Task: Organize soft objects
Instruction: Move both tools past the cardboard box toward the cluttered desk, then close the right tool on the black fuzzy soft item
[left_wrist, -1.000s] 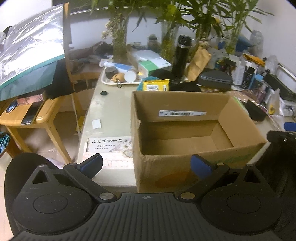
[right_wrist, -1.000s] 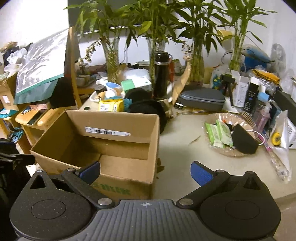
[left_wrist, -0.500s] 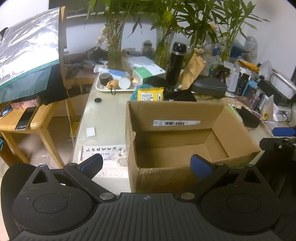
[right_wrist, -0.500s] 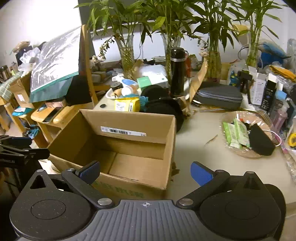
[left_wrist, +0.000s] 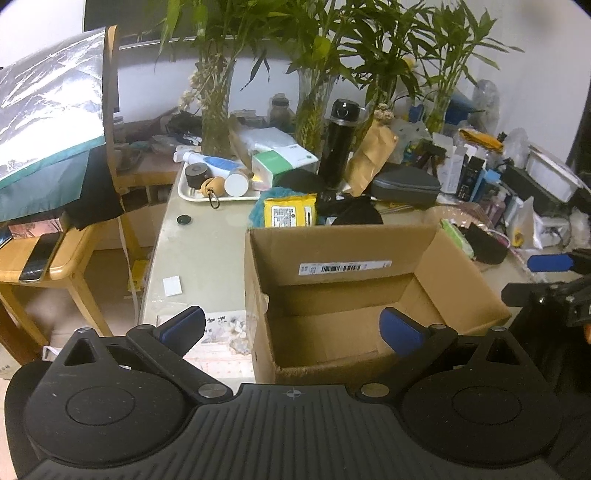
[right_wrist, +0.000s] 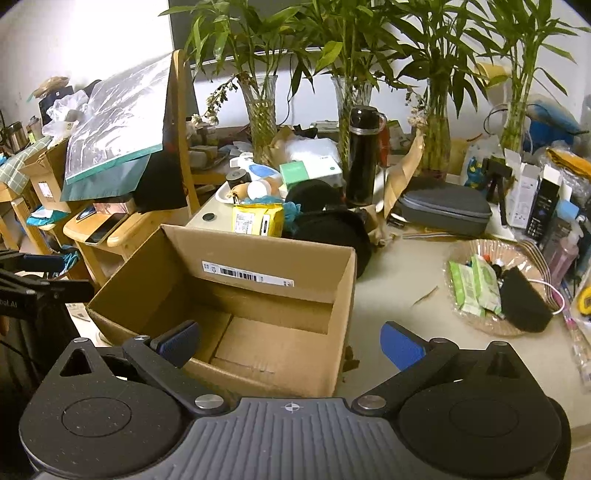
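left gripper (left_wrist: 291, 328) released, empty | right gripper (right_wrist: 290, 341) released, empty | box (left_wrist: 354, 291) now nearer, between both fingers' tips

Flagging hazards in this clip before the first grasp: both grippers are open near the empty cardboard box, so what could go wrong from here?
1. The black flask stands upright just behind the dark soft items; a reach there could topple it.
2. The yellow wipes pack sits tight among clutter, so open fingers may snag neighbours.
3. The cardboard box is empty and probably light; a bump from the left gripper or right gripper might shove it.
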